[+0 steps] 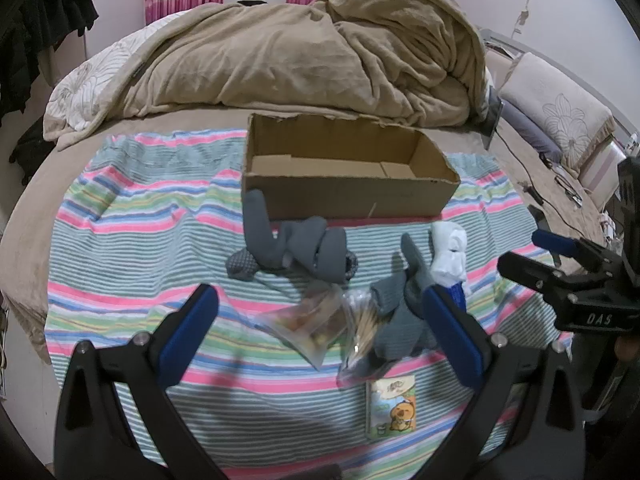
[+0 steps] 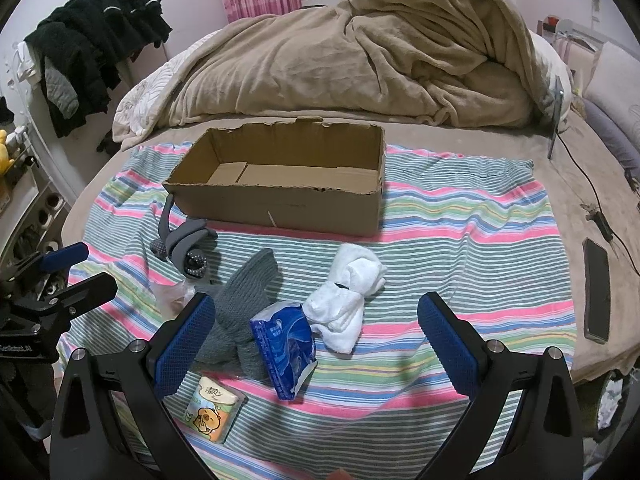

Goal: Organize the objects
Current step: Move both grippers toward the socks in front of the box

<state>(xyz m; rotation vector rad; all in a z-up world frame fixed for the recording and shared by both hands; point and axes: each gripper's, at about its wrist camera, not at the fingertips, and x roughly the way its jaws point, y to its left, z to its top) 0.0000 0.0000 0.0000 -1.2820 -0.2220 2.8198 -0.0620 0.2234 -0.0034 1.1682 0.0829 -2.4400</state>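
On a bed a striped cloth (image 2: pixel 460 216) carries an empty cardboard box (image 2: pixel 280 200) at its far side. Nearer lie grey socks (image 2: pixel 240 312), a white sock bundle (image 2: pixel 348 300), a blue tissue pack (image 2: pixel 286 344) and a cartoon tissue packet (image 2: pixel 214 410). The left gripper (image 1: pixel 324 340) and the right gripper (image 2: pixel 316 344) hover over them, both spread wide, holding nothing.

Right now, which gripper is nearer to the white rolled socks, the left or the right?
Right. The white rolled socks lie just ahead of the open right gripper, between its fingers' lines. The left gripper hangs further left, over the plastic bags; the socks lie beyond its right finger.
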